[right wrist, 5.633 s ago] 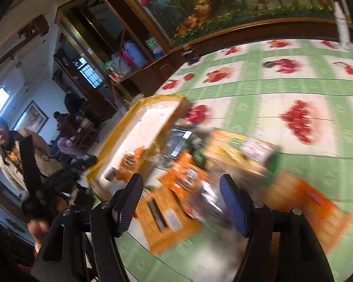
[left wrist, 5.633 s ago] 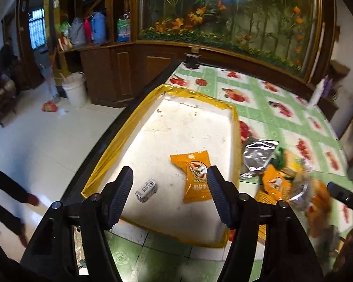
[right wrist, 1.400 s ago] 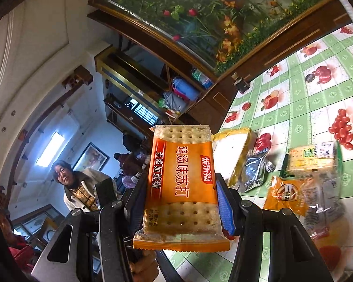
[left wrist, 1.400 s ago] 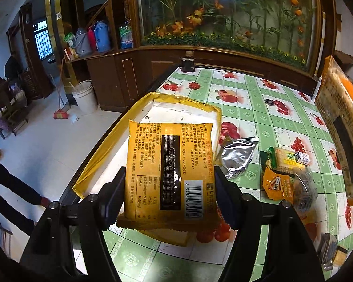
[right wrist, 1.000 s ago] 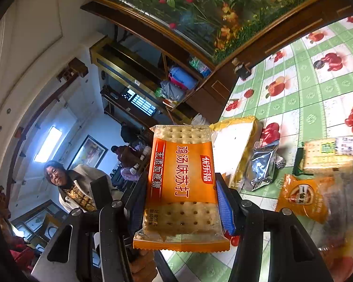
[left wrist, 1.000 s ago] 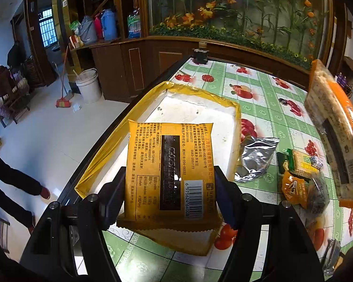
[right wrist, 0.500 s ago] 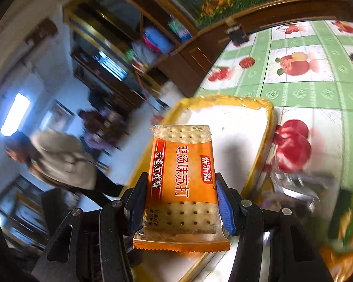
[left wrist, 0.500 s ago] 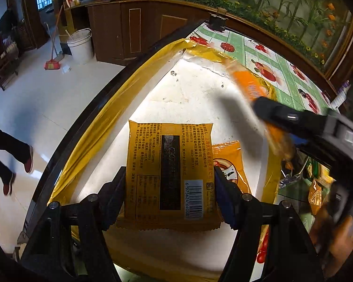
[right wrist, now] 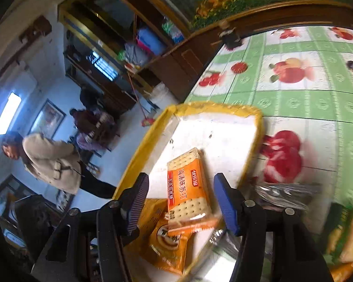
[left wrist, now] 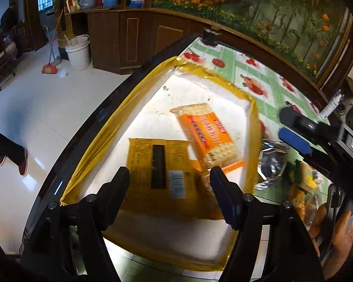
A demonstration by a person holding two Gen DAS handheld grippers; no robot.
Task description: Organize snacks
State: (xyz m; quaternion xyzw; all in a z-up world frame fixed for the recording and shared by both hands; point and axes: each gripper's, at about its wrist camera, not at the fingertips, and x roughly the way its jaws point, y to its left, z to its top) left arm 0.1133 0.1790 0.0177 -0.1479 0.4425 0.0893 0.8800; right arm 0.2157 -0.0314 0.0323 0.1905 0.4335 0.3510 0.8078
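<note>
Both tongs hang released over the near end of the tray, nothing between their fingers. Just under and ahead of the left gripper (left wrist: 169, 183) lies the yellow snack packet (left wrist: 162, 171), printed back up with its barcode showing, its long axis running straight away from the fingers. Blur leaves it unclear whether the packet has settled flat or is only just clear of the tips.

Under the right gripper (right wrist: 181, 202) the orange cracker packet (right wrist: 188, 188) rests inside the tray, long axis pointing roughly away from the fingers and canted a little left at its far end. Its near end overlaps a smaller orange pouch (right wrist: 167, 242), which lies closest to that gripper's base.

The container is a white foam tray with yellow taped rim (left wrist: 253, 127); it holds these three packets, with bare floor beyond them.

To the right of the tray, outside it, a silver foil bag (left wrist: 270, 162) and a blurred heap of further snacks (left wrist: 303, 183) sit on the fruit-print tablecloth (right wrist: 317, 98). The right gripper looks the nearer one for those, so the next pick probably turns rightward.
</note>
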